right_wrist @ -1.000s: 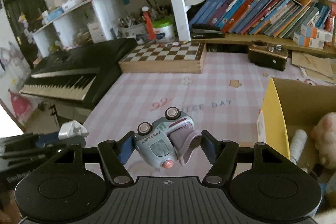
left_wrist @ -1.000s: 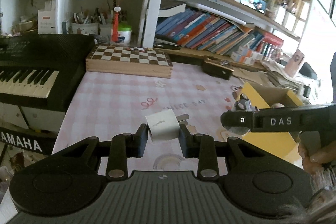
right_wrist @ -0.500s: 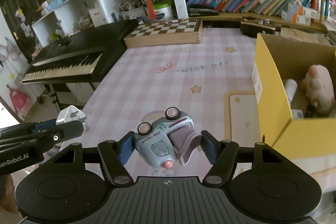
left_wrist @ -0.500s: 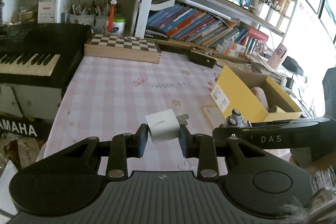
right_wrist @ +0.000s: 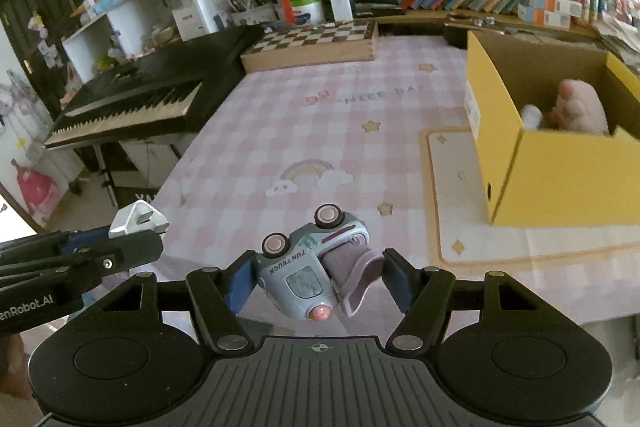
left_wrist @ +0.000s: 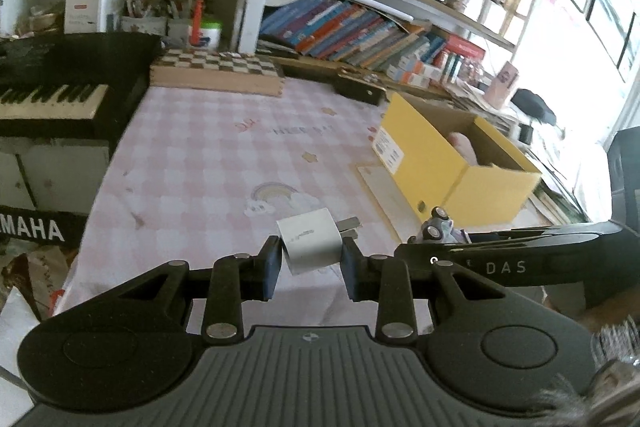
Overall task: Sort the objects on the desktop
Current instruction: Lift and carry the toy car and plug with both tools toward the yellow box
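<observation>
Carry stage of sorting: both grippers are holding one item each, above the near edge of the surface, with the box off to the right.

Left gripper [left_wrist: 308, 261] is clamping a small white cube-shaped plug-in charger [left_wrist: 310, 241] by its side faces, metal prongs pointing right. Right gripper [right_wrist: 318, 277] is gripping a pale blue plastic toy truck with pink wheels and a mauve scoop [right_wrist: 316, 267], tipped wheels-up between the pads. The open yellow cardboard box [right_wrist: 560, 179] is standing at the right of the pink checked cloth-covered surface [right_wrist: 320, 131], already holding a pink plush toy [right_wrist: 580, 107] and a small white item. Judged next move: each gripper needs carrying rightward and clear over the near yellow wall, then opening above free space beside the plush, one at a time to avoid the grippers colliding.
</observation>
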Motion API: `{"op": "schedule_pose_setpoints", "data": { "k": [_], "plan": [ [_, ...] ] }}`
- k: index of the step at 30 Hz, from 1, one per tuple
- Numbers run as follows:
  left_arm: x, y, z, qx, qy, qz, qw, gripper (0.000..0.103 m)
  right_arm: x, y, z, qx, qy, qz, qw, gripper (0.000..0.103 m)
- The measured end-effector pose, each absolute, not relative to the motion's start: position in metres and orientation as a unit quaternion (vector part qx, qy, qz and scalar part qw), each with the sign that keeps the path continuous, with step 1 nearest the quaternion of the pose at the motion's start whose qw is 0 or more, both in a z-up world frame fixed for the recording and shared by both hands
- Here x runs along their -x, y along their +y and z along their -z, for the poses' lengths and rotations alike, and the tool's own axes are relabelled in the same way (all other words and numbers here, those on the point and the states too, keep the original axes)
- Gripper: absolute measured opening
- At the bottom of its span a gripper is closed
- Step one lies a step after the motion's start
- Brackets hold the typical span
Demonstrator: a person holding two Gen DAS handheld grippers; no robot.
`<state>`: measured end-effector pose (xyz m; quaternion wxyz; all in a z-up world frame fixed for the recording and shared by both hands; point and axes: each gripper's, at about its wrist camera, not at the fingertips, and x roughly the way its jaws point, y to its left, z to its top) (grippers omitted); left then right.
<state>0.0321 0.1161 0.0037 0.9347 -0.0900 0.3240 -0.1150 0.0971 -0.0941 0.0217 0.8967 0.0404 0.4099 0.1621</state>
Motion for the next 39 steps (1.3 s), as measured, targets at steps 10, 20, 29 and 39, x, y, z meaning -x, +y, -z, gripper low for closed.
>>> {"op": "schedule_pose_setpoints", "data": {
  "k": [10, 20, 29, 39],
  "plan": [
    [-0.016, 0.088, 0.002, 0.063, 0.339, 0.184, 0.920, 0.029, -0.055, -0.125, -0.013, -0.080, 0.417, -0.097, 0.900, 0.068],
    [-0.018, 0.061, 0.004, 0.050, 0.344, 0.238, 0.907, 0.029, -0.036, -0.148, -0.015, -0.094, 0.417, -0.049, 0.903, 0.068],
    [-0.029, 0.030, 0.005, 0.033, 0.346, 0.282, 0.894, 0.029, -0.024, -0.176, -0.013, -0.112, 0.415, -0.006, 0.903, 0.068],
    [-0.041, -0.015, 0.005, 0.013, 0.350, 0.314, 0.883, 0.029, -0.022, -0.216, -0.012, -0.131, 0.411, 0.023, 0.902, 0.068]
  ]
}}
